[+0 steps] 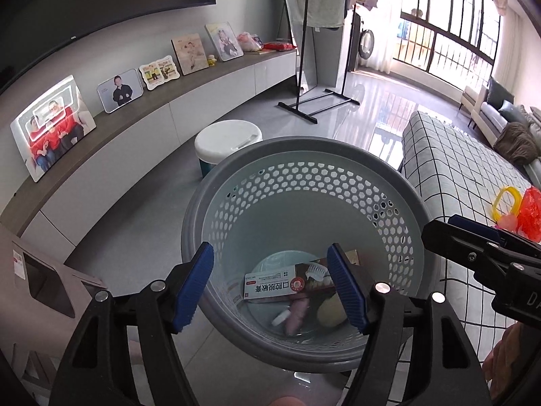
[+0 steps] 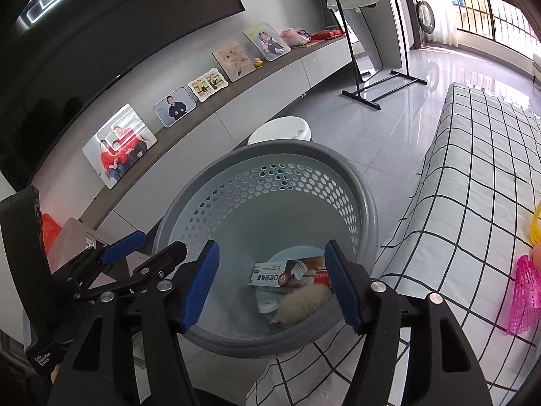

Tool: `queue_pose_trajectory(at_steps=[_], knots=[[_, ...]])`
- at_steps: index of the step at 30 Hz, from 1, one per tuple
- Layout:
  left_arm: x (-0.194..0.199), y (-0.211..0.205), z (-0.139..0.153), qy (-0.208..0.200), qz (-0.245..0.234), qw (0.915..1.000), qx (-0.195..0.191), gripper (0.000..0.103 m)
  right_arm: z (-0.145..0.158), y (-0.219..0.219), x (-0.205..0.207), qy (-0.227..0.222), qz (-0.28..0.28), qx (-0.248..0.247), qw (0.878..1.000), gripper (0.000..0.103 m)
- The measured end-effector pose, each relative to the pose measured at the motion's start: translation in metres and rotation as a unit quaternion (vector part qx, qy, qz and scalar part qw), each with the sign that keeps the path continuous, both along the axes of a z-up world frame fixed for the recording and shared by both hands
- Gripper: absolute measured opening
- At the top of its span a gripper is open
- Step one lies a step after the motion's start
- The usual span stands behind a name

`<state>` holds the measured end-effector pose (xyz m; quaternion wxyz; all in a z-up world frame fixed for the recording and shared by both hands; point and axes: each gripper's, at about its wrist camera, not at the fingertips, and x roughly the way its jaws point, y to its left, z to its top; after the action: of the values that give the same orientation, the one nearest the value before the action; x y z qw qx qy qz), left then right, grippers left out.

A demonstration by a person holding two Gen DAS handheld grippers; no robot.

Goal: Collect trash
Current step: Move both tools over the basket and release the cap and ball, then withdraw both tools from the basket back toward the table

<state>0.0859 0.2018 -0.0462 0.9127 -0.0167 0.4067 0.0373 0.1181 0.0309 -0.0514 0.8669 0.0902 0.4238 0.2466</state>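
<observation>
A grey perforated waste basket [image 1: 216,203] stands on the floor beside the checked table; it also shows in the right wrist view [image 2: 367,203]. At its bottom lie a toothpaste box [image 1: 274,282] [image 2: 270,275], a yellowish lump [image 1: 329,311] [image 2: 304,299], a pink item [image 1: 297,314] and a white cap [image 1: 280,319]. My left gripper [image 1: 270,287] is open and empty above the basket's near rim. My right gripper [image 2: 272,286] is open and empty above the basket too; its fingers [image 1: 473,233] show at the right of the left wrist view. The left gripper's fingers [image 2: 123,242] show in the right wrist view.
On the checked tablecloth [image 1: 449,169] [image 2: 473,176] lie a yellow ring [image 1: 507,199], a red plastic bag [image 1: 531,213] and a pink mesh item [image 2: 525,294]. A white stool [image 1: 228,142] stands behind the basket. A low cabinet with photo frames [image 1: 54,125] runs along the wall. A clothes rack [image 1: 314,101] stands further back.
</observation>
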Motion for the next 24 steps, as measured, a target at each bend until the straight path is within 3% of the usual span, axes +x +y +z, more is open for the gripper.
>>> queue_pose_trajectory(at_steps=[11, 24], knots=[[-0.008, -0.007, 0.002, -0.002, -0.001, 1.0000, 0.000, 0.075, 0.005, -0.011, -0.013, -0.012, -0.014, -0.001, 1.000, 0.062], [-0.033, -0.031, 0.018, -0.012, -0.016, 0.9998, -0.005, 0.080, 0.024, -0.038, -0.059, -0.045, -0.051, -0.003, 0.998, 0.063]])
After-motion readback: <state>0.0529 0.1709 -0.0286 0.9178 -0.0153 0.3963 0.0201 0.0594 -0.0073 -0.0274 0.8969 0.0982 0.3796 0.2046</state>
